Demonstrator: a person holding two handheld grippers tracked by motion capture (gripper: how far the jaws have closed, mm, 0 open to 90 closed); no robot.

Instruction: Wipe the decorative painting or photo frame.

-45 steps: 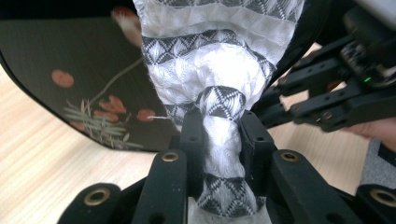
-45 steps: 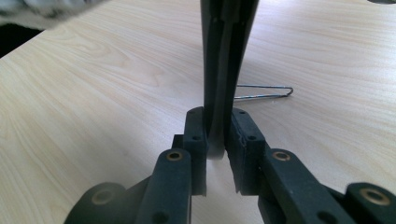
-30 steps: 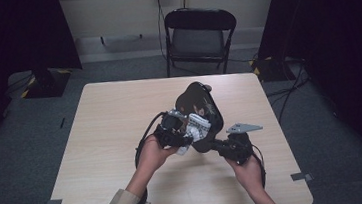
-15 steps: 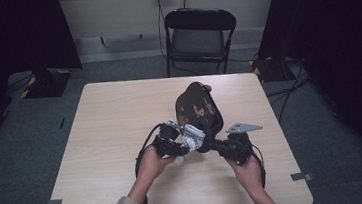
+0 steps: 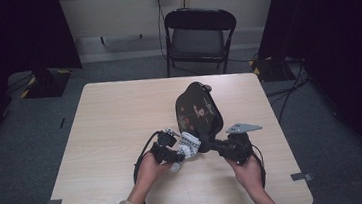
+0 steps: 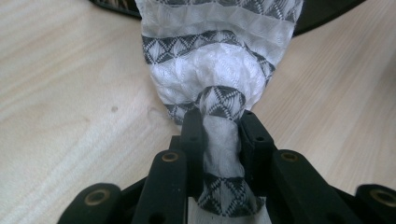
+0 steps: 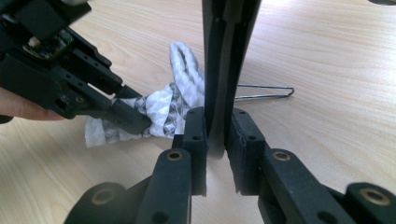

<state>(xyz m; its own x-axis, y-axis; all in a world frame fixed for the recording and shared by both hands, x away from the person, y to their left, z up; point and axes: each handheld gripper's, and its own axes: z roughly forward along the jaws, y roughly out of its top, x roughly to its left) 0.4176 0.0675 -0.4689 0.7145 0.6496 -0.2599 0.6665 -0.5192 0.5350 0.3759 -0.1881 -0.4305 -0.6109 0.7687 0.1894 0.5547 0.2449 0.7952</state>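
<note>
1. The dark oval panel (image 5: 197, 110) with a flower pattern is being held tilted up on its lower edge, right of the middle of the table (image 5: 120, 113).
2. Its near lower edge is being clamped edge-on between the jaws of the right gripper (image 5: 214, 147); in the right gripper view both pads are pressing on the thin panel (image 7: 229, 46).
3. A white cloth (image 5: 189, 144) with dark patterned bands is being pinched tightly, bunched, by the left gripper (image 5: 178, 150), just left of the panel's near end and low over the table.
4. In the left gripper view the cloth (image 6: 215, 70) is being squeezed into a narrow neck between the jaws.
5. The step in hand is judged to be bringing the cloth to the panel for wiping.
6. Next, the cloth is probably to be pressed against the patterned face and drawn across it, while the panel is being kept steady by the right gripper.
</note>
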